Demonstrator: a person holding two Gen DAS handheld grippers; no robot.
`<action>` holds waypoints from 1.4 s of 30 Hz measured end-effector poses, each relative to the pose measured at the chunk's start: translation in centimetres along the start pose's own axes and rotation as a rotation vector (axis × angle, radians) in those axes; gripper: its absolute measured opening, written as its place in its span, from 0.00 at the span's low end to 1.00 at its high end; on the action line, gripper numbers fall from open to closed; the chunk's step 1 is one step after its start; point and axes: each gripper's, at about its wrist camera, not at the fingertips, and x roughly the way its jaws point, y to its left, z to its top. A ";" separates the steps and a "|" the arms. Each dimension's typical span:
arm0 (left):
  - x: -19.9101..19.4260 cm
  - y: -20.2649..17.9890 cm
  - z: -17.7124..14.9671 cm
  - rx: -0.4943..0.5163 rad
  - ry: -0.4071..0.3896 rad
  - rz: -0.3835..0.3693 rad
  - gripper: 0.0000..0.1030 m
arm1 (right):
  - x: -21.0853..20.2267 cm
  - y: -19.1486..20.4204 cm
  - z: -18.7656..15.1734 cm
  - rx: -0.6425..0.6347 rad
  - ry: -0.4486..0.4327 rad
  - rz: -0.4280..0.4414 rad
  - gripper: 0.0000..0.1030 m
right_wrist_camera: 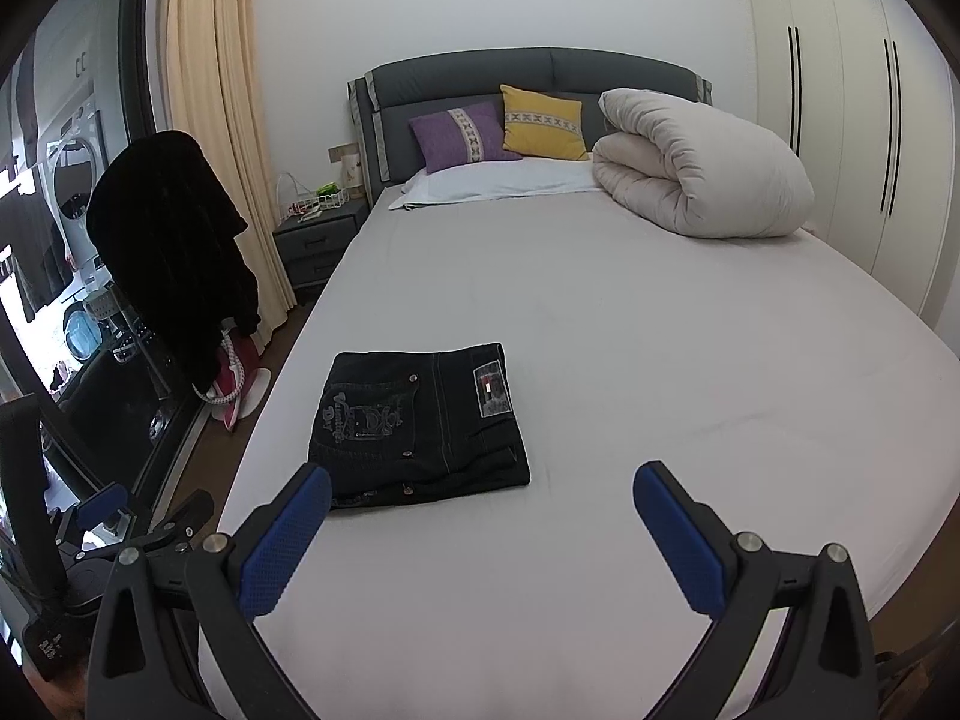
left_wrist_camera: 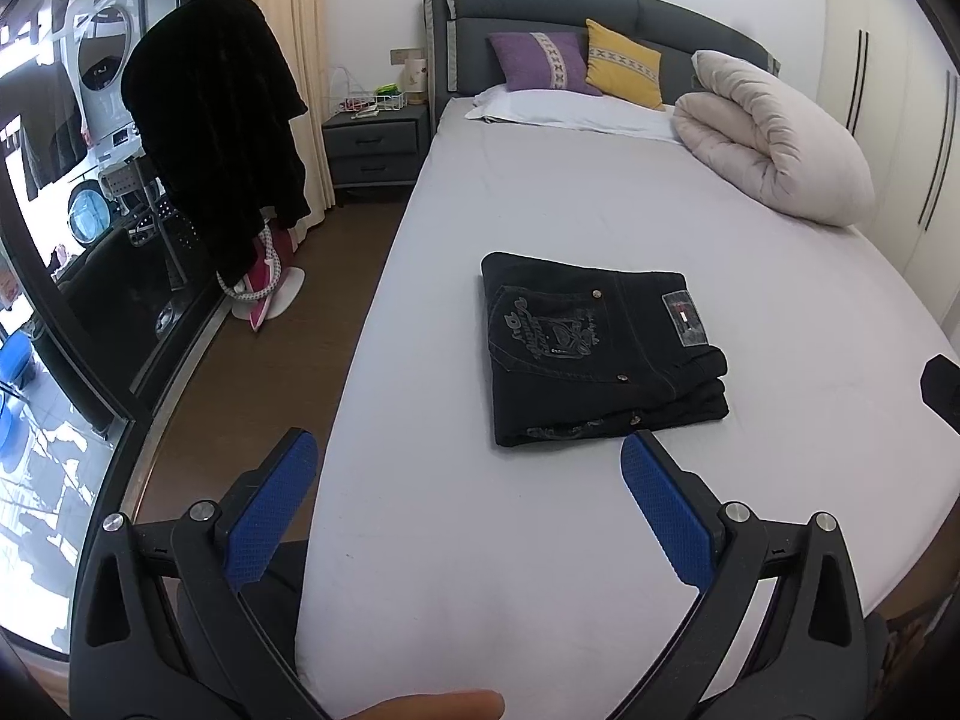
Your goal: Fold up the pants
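Black jeans (left_wrist_camera: 600, 348) lie folded into a compact rectangle on the grey bed sheet (left_wrist_camera: 540, 210), back pocket embroidery and waistband patch facing up. In the right wrist view the same pants (right_wrist_camera: 420, 420) sit left of centre. My left gripper (left_wrist_camera: 468, 456) hovers open just short of the pants' near edge, nothing between its blue pads (left_wrist_camera: 273, 510). My right gripper (right_wrist_camera: 480, 489) is open too, held back from the pants, its left pad (right_wrist_camera: 288, 540) near their front left corner. The left gripper's body (right_wrist_camera: 108, 534) shows at the lower left of the right wrist view.
A rolled beige duvet (left_wrist_camera: 774, 138) lies at the bed's far right, with purple (left_wrist_camera: 540, 60) and yellow pillows (left_wrist_camera: 624, 63) at the headboard. Left of the bed are a nightstand (left_wrist_camera: 375, 147), a dark garment on a stand (left_wrist_camera: 216, 126), and a glass door (left_wrist_camera: 78, 240). Wardrobes (right_wrist_camera: 840, 120) stand right.
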 end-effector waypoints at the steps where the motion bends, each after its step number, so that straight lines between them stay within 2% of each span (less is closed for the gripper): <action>1: 0.0 0.0 0.0 0.000 0.000 0.000 1.00 | 0.0 0.0 0.0 0.000 0.000 -0.001 1.00; 42: 0.0 -0.1 -0.3 0.003 0.005 -0.001 1.00 | 0.6 -0.1 -1.3 0.002 0.015 0.005 1.00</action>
